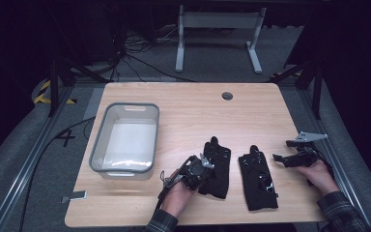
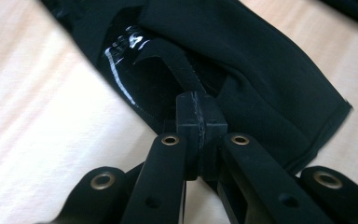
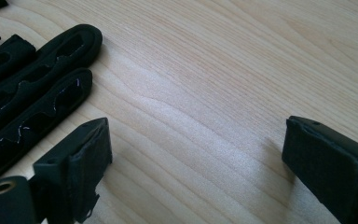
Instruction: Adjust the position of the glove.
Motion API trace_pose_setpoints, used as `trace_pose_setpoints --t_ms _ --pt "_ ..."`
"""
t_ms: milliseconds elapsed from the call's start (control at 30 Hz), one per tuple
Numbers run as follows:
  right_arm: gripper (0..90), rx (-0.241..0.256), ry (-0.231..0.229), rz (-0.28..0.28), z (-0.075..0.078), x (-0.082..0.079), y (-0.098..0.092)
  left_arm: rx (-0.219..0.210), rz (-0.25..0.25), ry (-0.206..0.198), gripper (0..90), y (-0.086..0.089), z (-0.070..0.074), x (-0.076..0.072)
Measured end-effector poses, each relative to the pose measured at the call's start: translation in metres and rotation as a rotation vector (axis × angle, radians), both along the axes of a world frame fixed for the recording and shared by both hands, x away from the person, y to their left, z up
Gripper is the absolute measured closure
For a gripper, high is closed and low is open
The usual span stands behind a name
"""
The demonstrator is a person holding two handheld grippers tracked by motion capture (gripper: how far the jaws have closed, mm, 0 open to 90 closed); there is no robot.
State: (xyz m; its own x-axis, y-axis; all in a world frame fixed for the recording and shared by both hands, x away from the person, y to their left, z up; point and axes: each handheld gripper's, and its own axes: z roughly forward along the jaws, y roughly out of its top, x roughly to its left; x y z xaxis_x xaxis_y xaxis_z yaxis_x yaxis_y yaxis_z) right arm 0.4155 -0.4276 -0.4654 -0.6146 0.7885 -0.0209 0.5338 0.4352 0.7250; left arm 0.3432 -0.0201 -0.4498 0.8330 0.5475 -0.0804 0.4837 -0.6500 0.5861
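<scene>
High view, left tongs pinching left glove, right tongs spread.

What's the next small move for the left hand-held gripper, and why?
Probably lift the left glove a little and carry it toward the bin. The left hand-held gripper looks shut on its strap, while the right hand-held gripper hangs open over bare table beside the other glove.
</scene>
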Motion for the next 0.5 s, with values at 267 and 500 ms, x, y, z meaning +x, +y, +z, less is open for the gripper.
trace_pose_setpoints --t_ms 267,500 --pt "8.4 0.0 0.0 0.0 0.0 0.0 0.0 -0.01 -0.042 0.011 89.7 -0.003 0.002 -0.006" --pt "8.3 0.0 0.0 0.0 0.0 0.0 0.0 -0.048 -0.02 -0.049 89.6 -0.002 0.015 0.006"
